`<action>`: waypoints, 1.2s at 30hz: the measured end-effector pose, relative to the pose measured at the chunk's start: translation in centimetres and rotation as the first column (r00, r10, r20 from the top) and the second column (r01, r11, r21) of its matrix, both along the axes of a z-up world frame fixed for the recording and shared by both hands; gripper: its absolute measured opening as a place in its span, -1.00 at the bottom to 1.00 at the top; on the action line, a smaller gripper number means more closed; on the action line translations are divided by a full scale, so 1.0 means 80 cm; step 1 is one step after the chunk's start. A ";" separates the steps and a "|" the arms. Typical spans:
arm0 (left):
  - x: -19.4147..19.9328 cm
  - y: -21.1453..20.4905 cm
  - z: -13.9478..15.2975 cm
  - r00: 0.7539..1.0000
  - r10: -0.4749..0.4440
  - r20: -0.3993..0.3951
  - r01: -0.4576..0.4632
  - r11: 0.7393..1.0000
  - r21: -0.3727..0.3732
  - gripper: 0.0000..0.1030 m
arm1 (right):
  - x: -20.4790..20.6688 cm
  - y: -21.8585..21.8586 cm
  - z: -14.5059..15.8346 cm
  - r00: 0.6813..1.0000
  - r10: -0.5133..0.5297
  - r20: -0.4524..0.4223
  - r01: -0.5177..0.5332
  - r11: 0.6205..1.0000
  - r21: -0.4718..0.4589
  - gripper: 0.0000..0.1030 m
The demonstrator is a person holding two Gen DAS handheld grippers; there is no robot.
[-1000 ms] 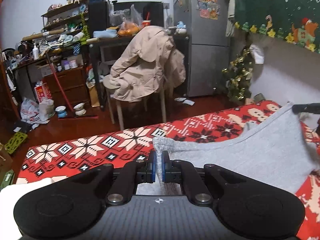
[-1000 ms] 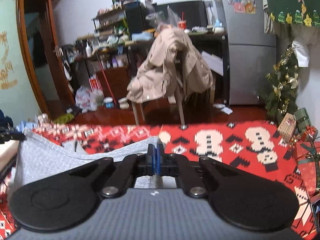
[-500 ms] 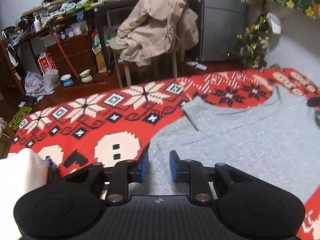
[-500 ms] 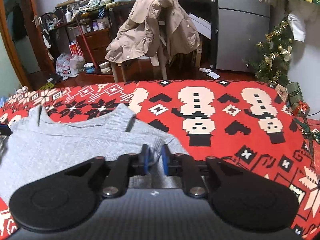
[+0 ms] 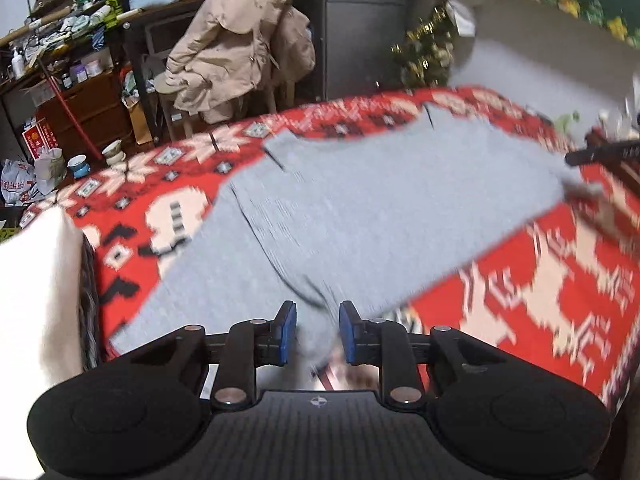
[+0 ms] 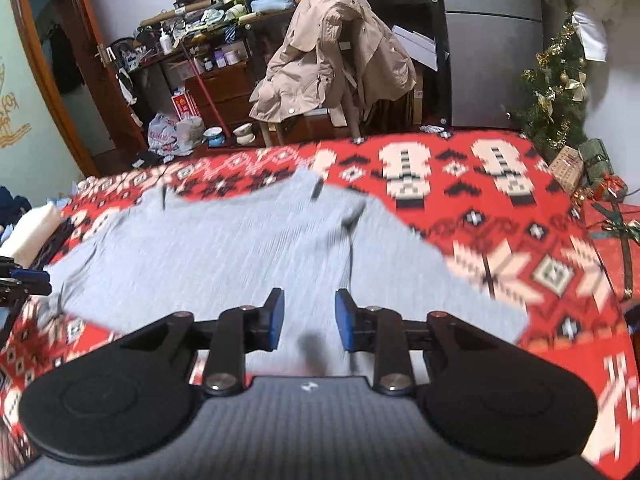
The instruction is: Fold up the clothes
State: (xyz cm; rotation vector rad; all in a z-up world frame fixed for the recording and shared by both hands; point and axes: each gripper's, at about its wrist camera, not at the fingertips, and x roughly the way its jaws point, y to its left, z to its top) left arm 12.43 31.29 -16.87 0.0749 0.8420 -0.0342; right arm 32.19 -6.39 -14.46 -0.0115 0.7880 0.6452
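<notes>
Closest in the left wrist view is the left claw (image 5: pixel 316 330), pointing down at the bed. Its blue pads (image 5: pixel 287 332) have a gap between them, and its jaws are closing a little. A bit of the grey garment (image 5: pixel 360 208) sits in that gap, but the pads do not squeeze it. In the right wrist view the right claw (image 6: pixel 307 319) is over the grey cloth too. Its jaws are opening, and the pads (image 6: pixel 275 320) do not press the cloth. The grey garment (image 6: pixel 224 252) lies spread out flat on the red patterned blanket (image 6: pixel 500 216), from the claws up toward 12 o'clock. The cloth looks blurry. At 9 o'clock in the left wrist view there is a white folded pile (image 5: pixel 36 300), just beside the garment. Far off at 12 o'clock stands a chair with a beige coat (image 6: pixel 332 52) over it. At 2 o'clock is a small Christmas tree (image 6: pixel 556 88).
</notes>
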 end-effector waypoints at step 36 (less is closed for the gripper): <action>-0.023 0.014 -0.015 0.998 0.057 -0.032 -0.057 0.998 0.021 -0.67 | -0.059 -0.026 -0.005 0.995 0.024 0.095 -0.010 0.988 -0.151 -0.19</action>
